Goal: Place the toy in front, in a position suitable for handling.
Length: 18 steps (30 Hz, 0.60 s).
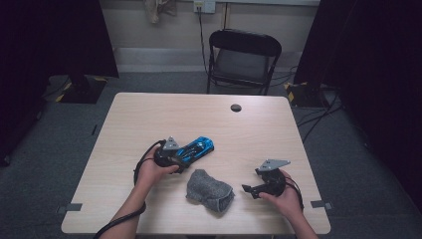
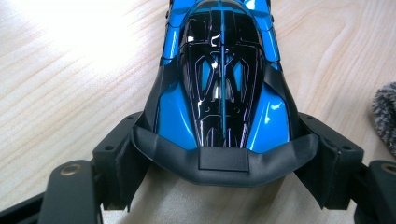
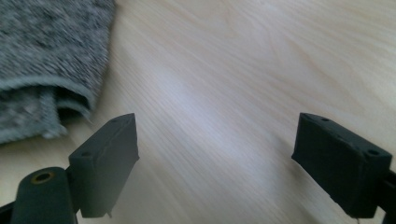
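A shiny blue and black toy car (image 1: 199, 148) lies on the wooden table (image 1: 164, 112), a little left of centre. My left gripper (image 1: 181, 155) holds it from its near end. In the left gripper view the two black pads (image 2: 122, 163) press on both ends of the car's black rear wing (image 2: 223, 161), and the car (image 2: 222, 84) points away from the camera. My right gripper (image 1: 249, 189) hovers low over the front right of the table, open, with bare wood between its jaws (image 3: 224, 154).
A crumpled grey knitted cloth (image 1: 209, 191) lies between the two hands near the front edge; its hem (image 3: 42, 56) is just left of my right gripper. A cable hole (image 1: 236, 107) sits at the table's back. A black folding chair (image 1: 244, 55) stands beyond.
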### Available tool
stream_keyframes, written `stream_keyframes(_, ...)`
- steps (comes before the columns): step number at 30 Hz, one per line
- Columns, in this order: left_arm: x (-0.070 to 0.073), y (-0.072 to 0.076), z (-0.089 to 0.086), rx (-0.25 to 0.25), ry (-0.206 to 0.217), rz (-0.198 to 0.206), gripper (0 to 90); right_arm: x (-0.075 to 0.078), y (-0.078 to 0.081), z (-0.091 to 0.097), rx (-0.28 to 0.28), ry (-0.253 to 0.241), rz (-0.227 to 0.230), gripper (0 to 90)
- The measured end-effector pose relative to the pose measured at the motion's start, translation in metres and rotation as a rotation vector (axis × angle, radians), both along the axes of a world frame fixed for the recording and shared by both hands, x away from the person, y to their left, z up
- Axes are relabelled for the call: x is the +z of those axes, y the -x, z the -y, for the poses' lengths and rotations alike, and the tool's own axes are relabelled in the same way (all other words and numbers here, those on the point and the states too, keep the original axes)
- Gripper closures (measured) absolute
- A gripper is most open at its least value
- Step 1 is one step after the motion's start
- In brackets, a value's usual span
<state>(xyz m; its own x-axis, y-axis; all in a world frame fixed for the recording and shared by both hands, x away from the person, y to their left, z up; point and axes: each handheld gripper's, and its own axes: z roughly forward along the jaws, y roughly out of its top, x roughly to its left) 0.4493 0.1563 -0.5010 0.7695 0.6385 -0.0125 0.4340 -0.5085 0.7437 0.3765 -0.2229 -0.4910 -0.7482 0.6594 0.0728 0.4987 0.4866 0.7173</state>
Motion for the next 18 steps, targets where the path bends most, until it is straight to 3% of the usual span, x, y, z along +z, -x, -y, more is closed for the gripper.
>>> stream_keyframes(6,0.000,0.000,0.000,-0.001,-0.001,0.001,24.4,0.018,0.006,-0.019,0.039,-0.011,0.005,14.8)
stream_keyframes(9,0.000,0.000,0.000,-0.001,-0.001,0.000,24.5,0.022,0.008,-0.028,0.056,-0.011,-0.014,14.5)
stream_keyframes(10,0.000,0.000,0.000,-0.002,0.000,0.000,24.5,0.025,0.008,-0.035,0.073,-0.037,-0.028,14.7)
stream_keyframes(14,0.000,0.000,0.000,-0.002,0.000,0.000,24.5,0.032,0.009,-0.050,0.107,-0.032,-0.022,15.2)
stream_keyframes(18,0.000,0.000,-0.001,-0.002,-0.008,0.008,24.5,0.043,0.010,-0.072,0.150,-0.094,-0.044,15.5)
